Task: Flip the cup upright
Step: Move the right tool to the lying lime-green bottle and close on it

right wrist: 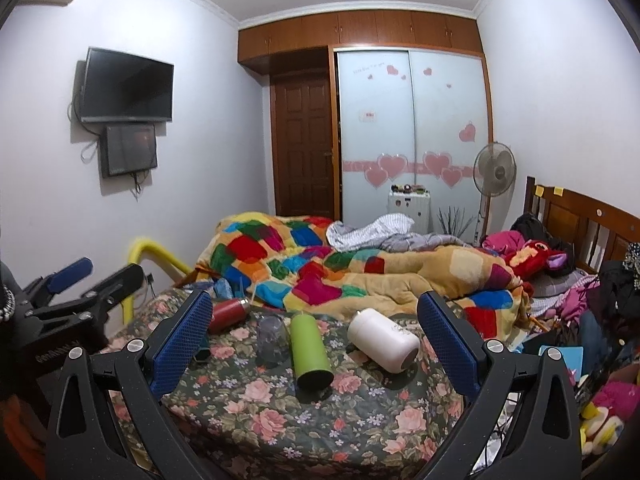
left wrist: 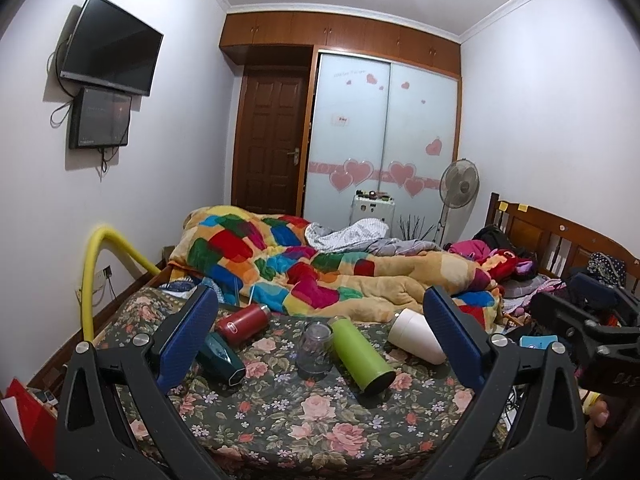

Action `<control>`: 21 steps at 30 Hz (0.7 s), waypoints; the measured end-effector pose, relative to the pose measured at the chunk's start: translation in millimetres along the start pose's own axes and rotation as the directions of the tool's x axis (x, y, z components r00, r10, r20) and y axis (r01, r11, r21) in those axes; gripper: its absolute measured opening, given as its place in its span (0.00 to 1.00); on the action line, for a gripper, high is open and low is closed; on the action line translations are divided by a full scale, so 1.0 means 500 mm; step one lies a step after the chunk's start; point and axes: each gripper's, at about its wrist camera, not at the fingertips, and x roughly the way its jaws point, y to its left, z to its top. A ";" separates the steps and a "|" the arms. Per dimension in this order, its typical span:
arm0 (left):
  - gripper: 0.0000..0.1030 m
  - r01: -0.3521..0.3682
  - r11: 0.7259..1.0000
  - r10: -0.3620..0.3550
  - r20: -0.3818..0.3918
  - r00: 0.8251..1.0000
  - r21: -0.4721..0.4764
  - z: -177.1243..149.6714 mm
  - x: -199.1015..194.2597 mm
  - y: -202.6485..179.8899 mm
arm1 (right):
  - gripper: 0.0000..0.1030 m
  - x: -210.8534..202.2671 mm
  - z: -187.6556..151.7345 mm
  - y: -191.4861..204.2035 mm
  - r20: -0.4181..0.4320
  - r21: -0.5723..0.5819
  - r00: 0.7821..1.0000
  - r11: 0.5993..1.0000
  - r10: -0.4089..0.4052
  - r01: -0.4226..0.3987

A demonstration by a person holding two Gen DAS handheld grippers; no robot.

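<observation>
Left gripper [left wrist: 320, 320] fingers spread wide and empty, right gripper [right wrist: 316, 320] likewise released, both hovering above the floral bed [left wrist: 312, 412], clear cup [left wrist: 314, 346] standing mouth-down between red bottle [left wrist: 242, 322] and green bottle [left wrist: 362, 356], white bottle [right wrist: 382, 344] lying right

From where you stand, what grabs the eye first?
The patchwork quilt heaped across the bed behind the bottles. In front, on the floral cover, several bottles lie tipped over, the green one in the middle and the white one to its right. Both blue-padded tongs hover open.
</observation>
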 end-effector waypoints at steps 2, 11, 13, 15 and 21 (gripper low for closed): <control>1.00 -0.015 1.000 0.015 -0.018 1.000 -0.006 -0.008 0.023 0.009 | 0.99 0.036 -0.008 -0.004 -0.043 -0.005 0.999 1.000 0.003 -0.003; 1.00 -0.056 0.998 0.050 -0.122 0.991 -0.042 -0.052 0.123 0.049 | 0.99 0.278 -0.085 -0.010 -0.342 -0.021 0.938 0.998 0.048 -0.059; 1.00 -0.061 0.997 0.054 -0.145 0.988 -0.045 -0.063 0.142 0.059 | 0.99 0.320 -0.098 -0.012 -0.398 -0.015 0.915 0.996 0.069 -0.082; 1.00 -0.067 0.997 0.058 -0.164 0.985 -0.050 -0.073 0.158 0.066 | 0.98 0.369 -0.115 -0.011 -0.459 -0.012 0.884 0.995 0.083 -0.100; 1.00 -0.088 0.993 0.071 -0.203 0.977 -0.073 -0.097 0.193 0.089 | 0.86 0.502 -0.154 -0.003 -0.599 -0.041 0.797 0.991 0.078 -0.127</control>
